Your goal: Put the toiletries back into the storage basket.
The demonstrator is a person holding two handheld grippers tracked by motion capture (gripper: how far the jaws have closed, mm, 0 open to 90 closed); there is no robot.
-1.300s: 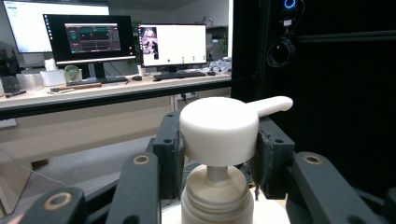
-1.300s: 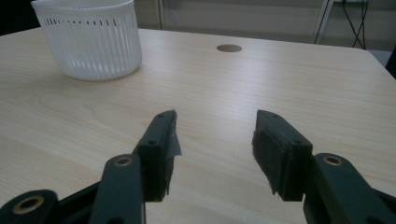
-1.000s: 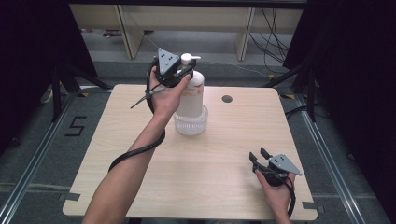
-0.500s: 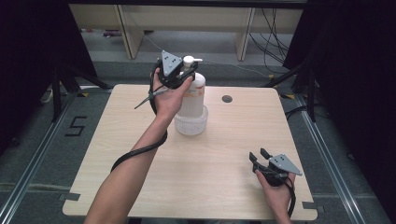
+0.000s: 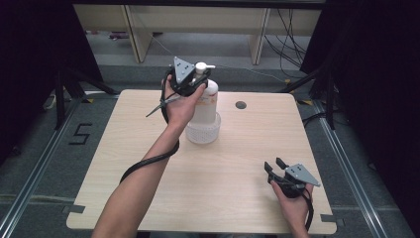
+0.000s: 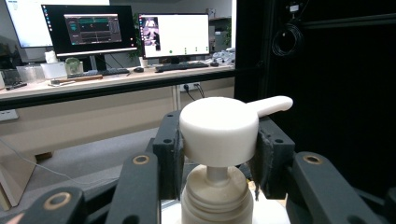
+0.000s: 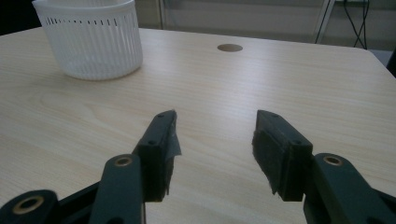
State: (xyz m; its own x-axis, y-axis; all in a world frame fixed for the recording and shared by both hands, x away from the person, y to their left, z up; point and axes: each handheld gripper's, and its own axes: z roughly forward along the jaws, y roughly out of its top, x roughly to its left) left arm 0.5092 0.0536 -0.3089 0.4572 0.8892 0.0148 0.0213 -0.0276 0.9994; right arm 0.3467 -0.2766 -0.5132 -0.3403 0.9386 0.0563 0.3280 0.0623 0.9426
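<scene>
A white pump bottle [image 5: 206,101] stands upright over a white ribbed cup [image 5: 203,135] at the back middle of the table. My left gripper [image 5: 192,84] is shut on its pump head [image 6: 219,128], one jaw on each side and the spout pointing right. In the right gripper view the lower part of the cup [image 7: 91,39] looks empty, so the bottle's base seems to sit above it. My right gripper [image 5: 275,165] rests low near the front right of the table. Its jaws are open with nothing between them in the right gripper view [image 7: 215,140].
The light wooden table [image 5: 247,148] has a round cable hole [image 5: 240,105] at the back right of the cup, also seen from the right gripper [image 7: 229,47]. Dark curtains and metal rails flank the table. Desks with monitors [image 6: 173,35] stand beyond.
My left gripper and the bottle have drifted slightly to the right. The right gripper has stayed still.
</scene>
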